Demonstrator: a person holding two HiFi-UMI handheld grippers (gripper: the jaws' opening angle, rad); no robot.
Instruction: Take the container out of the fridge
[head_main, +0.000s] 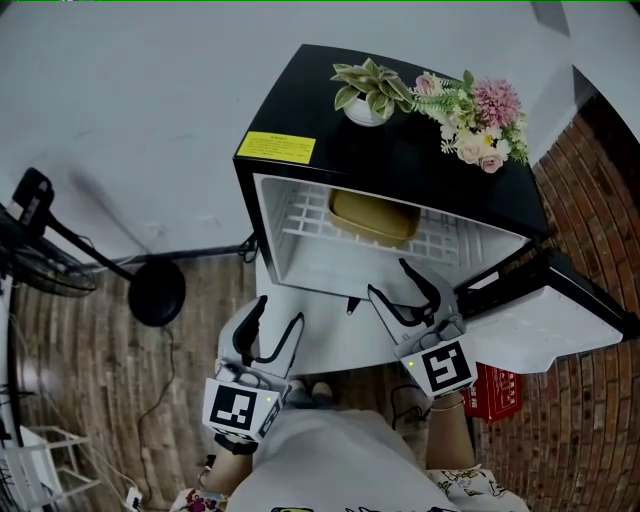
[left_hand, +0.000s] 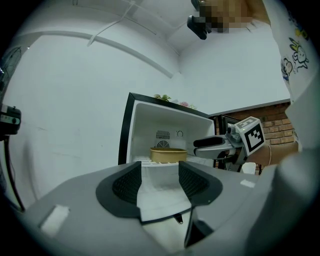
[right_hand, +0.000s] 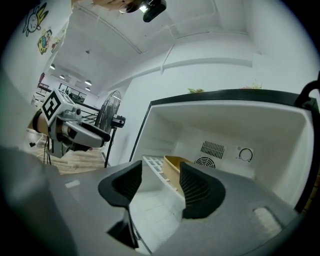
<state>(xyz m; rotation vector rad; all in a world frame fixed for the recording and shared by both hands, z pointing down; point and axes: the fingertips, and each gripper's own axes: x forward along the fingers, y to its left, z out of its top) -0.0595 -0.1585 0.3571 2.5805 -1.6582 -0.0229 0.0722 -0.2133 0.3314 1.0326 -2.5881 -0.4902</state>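
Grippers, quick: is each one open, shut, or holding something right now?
Left gripper: open, holding nothing.
Right gripper: open, holding nothing; the yellow container sits untouched on the fridge shelf ahead.

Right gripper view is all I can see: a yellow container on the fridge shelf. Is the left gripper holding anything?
Observer: No. The left gripper is open with nothing between its jaws, and it is outside the fridge.
Operator: Where is the door?
Observer: The door is swung open on the person's right, just beside the right gripper.
Operator: Is anything on top of the fridge?
Observer: Yes. A small potted plant and a bunch of flowers are on the black top, above the shelf with the container.
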